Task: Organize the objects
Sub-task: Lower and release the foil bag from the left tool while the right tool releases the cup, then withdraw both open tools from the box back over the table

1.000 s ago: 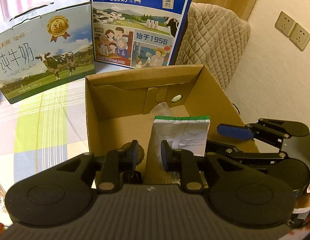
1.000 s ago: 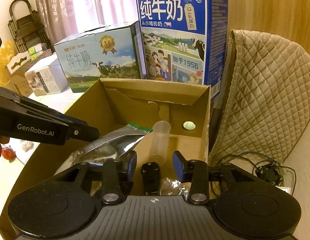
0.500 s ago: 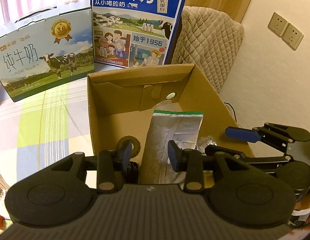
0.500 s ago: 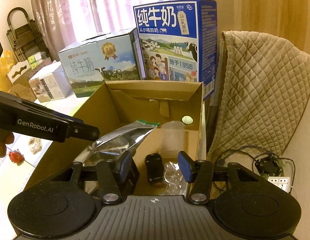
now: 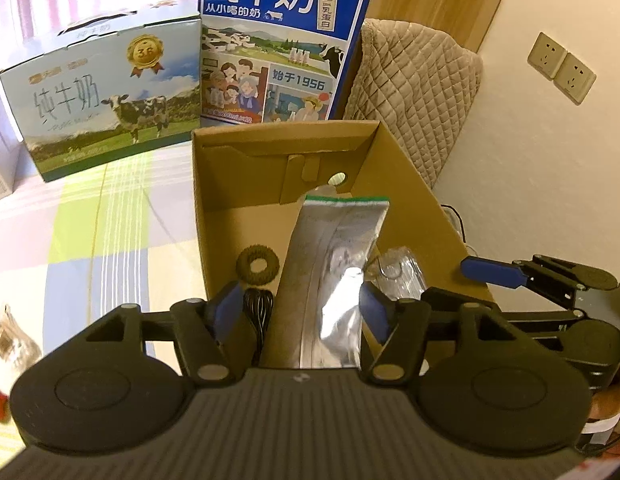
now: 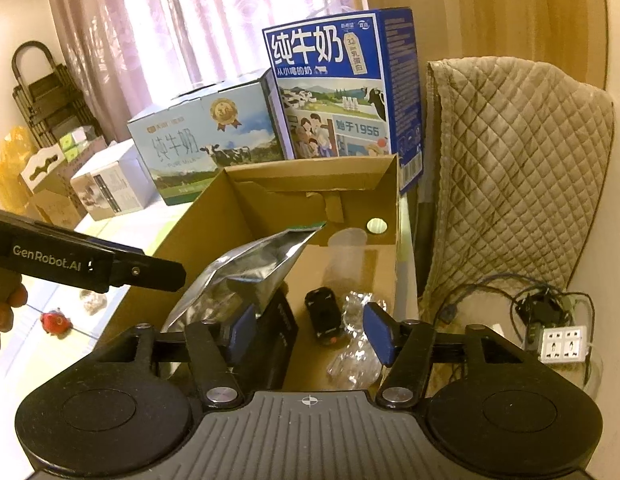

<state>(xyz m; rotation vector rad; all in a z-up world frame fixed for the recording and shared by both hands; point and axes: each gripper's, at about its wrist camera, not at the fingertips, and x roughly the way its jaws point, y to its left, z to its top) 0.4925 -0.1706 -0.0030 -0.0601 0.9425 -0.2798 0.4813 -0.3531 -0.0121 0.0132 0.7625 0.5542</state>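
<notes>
Left tool [image 5: 298,308]: we see it released, above the box [image 5: 410,184].
Right tool [image 6: 308,334]: released, holding nothing.
Pouch [image 5: 334,256]: we find it leaning inside the box.

Tall blue milk carton [image 5: 284,46] at the far side, printed 纯牛奶, 从小喝的奶, 始于1956 and 3.2, pale blue carton [image 5: 104,100] to its left — 纯牛奶 and a gold 3.6 medal, left gripper [image 6: 90,266] arm marked GenRobot.AI
</notes>
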